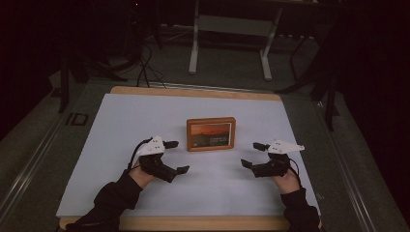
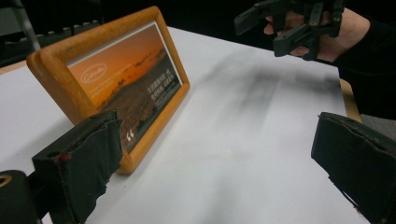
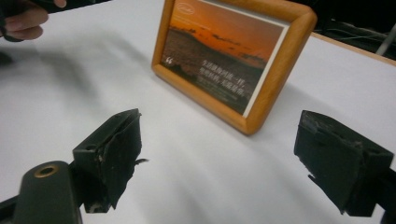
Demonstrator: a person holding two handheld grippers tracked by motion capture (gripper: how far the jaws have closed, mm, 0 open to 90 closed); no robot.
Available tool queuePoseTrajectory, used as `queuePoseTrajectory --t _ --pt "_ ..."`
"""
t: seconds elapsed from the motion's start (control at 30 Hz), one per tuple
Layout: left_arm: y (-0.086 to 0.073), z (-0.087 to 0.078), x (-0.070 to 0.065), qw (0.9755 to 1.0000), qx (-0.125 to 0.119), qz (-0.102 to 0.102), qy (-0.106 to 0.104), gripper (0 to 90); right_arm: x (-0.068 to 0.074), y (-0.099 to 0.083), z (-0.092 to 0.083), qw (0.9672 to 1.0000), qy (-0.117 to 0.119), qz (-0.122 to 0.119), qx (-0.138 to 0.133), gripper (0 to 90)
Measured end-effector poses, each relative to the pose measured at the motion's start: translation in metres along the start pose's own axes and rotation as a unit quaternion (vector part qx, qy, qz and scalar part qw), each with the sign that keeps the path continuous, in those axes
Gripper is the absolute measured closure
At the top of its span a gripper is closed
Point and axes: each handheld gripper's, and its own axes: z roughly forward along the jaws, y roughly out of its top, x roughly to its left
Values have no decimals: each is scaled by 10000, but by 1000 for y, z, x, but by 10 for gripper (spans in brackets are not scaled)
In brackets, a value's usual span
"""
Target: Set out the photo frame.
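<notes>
I see a wooden picture frame near the middle of the white sheet that covers the table, its orange sunset print facing my side. In the gripper views it leans back a little on the sheet, with pale lettering across the lower part of the print.

My left gripper sits low at the left of the frame, held in a dark-sleeved hand. Its fingers are spread wide with nothing between them, and in the left gripper view the frame's near corner lies just beyond the left-hand finger, apart from it as far as I can tell.

My right gripper is at the frame's right, also low over the sheet, fingers spread and empty. From its own camera the frame stands ahead between the two fingers, clear of both.

Both grippers point inward toward each other, with the frame set a little farther up the table between them.
</notes>
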Motion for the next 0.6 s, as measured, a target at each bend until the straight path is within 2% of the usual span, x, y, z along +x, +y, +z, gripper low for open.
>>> queuePoseTrajectory --t 0.1,0.17,0.33,0.4,0.6 --pt "-4 -4 -1 10000 22 33 26 26 4 -4 -1 10000 -8 -7 7 146" --pt "-7 -6 -2 10000 20 30 74 26 8 -10 -2 9999 66 84 -31 146" --pt "-15 -15 0 9999 94 -89 113 26 17 -19 -3 9999 60 138 -11 146" --pt "-20 -19 0 9998 145 -75 144 26 21 -23 -5 9999 29 147 -14 146" --pt "-30 -24 -1 9996 201 -106 141 26 24 -30 -8 9998 -18 211 -66 146"
